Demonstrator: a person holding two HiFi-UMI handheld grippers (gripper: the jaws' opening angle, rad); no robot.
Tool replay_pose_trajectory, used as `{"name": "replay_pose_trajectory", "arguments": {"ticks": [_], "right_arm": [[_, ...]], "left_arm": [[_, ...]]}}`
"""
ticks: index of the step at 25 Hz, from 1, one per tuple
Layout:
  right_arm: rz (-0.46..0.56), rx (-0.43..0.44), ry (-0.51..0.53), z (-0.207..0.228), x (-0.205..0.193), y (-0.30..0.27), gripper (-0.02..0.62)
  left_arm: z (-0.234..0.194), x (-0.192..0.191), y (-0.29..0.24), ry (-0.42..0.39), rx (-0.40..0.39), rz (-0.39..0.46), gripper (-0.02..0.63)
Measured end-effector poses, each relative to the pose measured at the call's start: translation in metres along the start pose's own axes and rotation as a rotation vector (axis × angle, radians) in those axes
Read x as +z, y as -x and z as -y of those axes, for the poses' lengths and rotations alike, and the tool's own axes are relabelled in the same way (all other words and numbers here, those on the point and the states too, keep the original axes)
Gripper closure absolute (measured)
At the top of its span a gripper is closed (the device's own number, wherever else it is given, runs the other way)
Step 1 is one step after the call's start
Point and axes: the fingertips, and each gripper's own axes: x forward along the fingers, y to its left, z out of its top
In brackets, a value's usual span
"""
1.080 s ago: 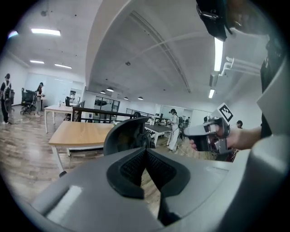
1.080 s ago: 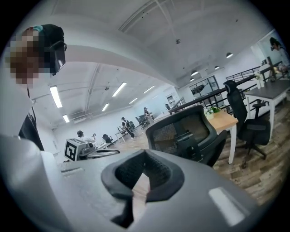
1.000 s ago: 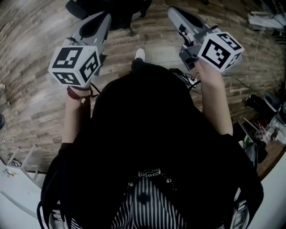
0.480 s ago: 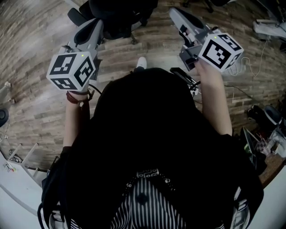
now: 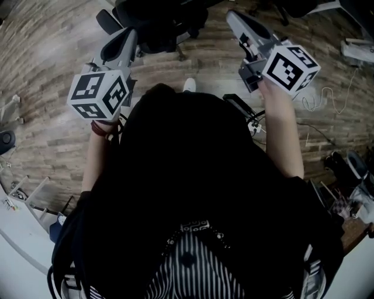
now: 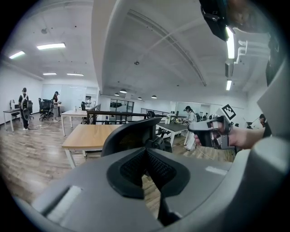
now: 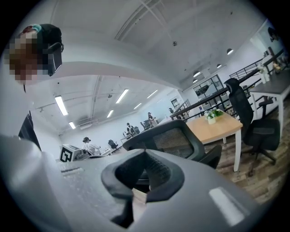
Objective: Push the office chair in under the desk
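Closing in on the office chair (image 5: 156,22): fuller at the head view's top centre than a second ago, so a push looks near. Left hand-held gripper (image 5: 124,37) and right hand-held gripper (image 5: 234,18) pinched shut, empty. Chair base cut off; counter (image 6: 85,136) beyond, upper left.

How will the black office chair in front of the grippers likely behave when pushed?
The office chair probably rolls readily: what looks like a castored base leg rests on the smooth wood floor. Its mesh backrest may flex if pushed high, and the seat could swivel off line.
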Motion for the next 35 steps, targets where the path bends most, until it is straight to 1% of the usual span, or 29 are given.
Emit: {"name": "replay_pose_trajectory", "arguments": {"ticks": [2,4,7,9,12,15,17,18,20,21,24,25,27,30,31,35], "right_arm": [[0.019,-0.002,0.019,-0.001,0.009,0.004,0.595],[0.036,-0.014,0.013,0.005,0.012,0.007,0.595],[0.040,-0.062,-0.007,0.019,0.008,0.008,0.595],[0.033,-0.092,0.003,0.025,0.007,0.005,0.595],[0.023,-0.112,0.014,0.019,0.009,-0.005,0.595],[0.006,-0.144,0.035,0.024,0.010,-0.016,0.595],[-0.007,-0.187,0.054,0.037,0.013,-0.018,0.594],[-0.011,-0.210,0.060,0.044,0.014,-0.017,0.594],[-0.017,-0.236,0.067,0.054,0.017,-0.015,0.586],[-0.020,-0.237,0.073,0.056,0.017,-0.015,0.534],[-0.054,-0.249,0.138,0.063,0.016,-0.021,0.490],[-0.073,-0.259,0.172,0.067,0.014,-0.024,0.475],[-0.104,-0.261,0.200,0.074,0.011,-0.029,0.438],[-0.130,-0.234,0.145,0.083,0.004,-0.038,0.393],[-0.143,-0.232,0.141,0.085,0.002,-0.041,0.370],[-0.187,-0.255,0.189,0.099,-0.001,-0.048,0.324]], "left_arm": [[-0.002,-0.001,0.002,-0.001,0.006,-0.013,0.600],[-0.005,-0.003,0.001,0.000,0.008,-0.029,0.600],[-0.008,-0.010,-0.004,-0.013,-0.004,-0.082,0.600],[-0.014,-0.011,-0.009,-0.001,-0.009,-0.079,0.600],[-0.030,-0.011,-0.011,0.012,-0.001,-0.072,0.597],[-0.047,-0.009,-0.020,-0.007,0.009,-0.095,0.546],[-0.052,-0.012,-0.025,0.001,0.004,-0.122,0.487],[-0.054,-0.013,-0.026,0.007,0.008,-0.125,0.480],[-0.061,-0.014,-0.024,0.013,0.030,-0.122,0.427],[-0.066,-0.016,-0.022,0.021,0.046,-0.120,0.410],[-0.080,-0.018,-0.022,0.060,0.089,-0.106,0.315],[-0.084,-0.019,-0.024,0.061,0.095,-0.105,0.297],[-0.087,-0.021,-0.029,0.054,0.094,-0.110,0.280],[-0.090,-0.028,-0.036,0.036,0.076,-0.134,0.239],[-0.090,-0.030,-0.038,0.027,0.071,-0.143,0.228],[-0.089,-0.036,-0.047,0.004,0.055,-0.160,0.192]]}}
